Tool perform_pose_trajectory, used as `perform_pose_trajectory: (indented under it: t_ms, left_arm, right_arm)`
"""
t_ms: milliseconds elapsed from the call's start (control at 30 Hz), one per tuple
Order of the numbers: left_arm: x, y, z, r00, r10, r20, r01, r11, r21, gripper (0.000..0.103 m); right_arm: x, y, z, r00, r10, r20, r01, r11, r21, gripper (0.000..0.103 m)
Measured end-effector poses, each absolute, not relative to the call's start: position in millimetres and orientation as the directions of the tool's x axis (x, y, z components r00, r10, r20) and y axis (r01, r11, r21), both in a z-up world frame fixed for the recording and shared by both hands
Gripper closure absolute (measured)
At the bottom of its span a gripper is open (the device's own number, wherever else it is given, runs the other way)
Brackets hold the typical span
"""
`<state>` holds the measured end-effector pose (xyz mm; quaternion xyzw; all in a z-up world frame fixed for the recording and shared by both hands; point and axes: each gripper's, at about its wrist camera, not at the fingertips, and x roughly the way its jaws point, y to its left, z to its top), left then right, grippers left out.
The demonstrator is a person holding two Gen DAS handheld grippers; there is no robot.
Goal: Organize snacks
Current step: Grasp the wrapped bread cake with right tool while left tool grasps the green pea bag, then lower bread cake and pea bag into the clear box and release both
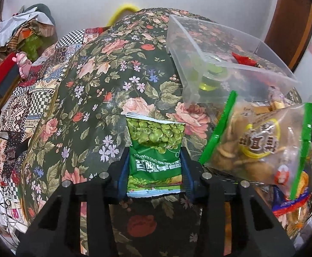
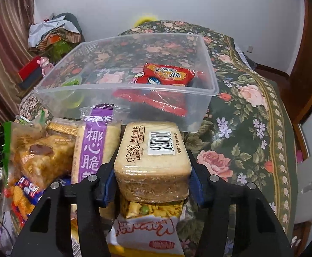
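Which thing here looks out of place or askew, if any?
Nothing is spilled or torn. Only the loose heap of snacks beside the clear bin looks untidy: packets lie tilted across one another. The left gripper holds a green pea packet; the right gripper holds a toast pack.

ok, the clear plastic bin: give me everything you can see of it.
The clear plastic bin is a see-through rectangular tub with a rolled rim and no lid. It sits upright on the flowered cloth, just behind the snack pile. Inside lie a red snack packet, flatter red packets beneath it, and a green jelly cup at the left.
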<state>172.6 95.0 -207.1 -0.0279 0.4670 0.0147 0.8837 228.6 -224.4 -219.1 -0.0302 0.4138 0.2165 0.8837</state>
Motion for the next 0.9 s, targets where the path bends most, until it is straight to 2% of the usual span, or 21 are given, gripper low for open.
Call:
perform_pose_trajectory:
  t_ms: [533,900]
  left_arm:
    - [160,77,-144,0.664,-0.04,-0.746,-0.009,0.998,-0.061,0.06]
    - [176,53,-97,0.727,-0.085,-0.681,0.045,0.996,-0.077,0.06]
  right_arm:
    - [205,-244,-181,0.629,0.396,-0.669,-0.414,0.899,0.143,0.051]
    - [204,-251,-139,0.697,0.43,-0.574,-0.43,0.891,0.144,0.051]
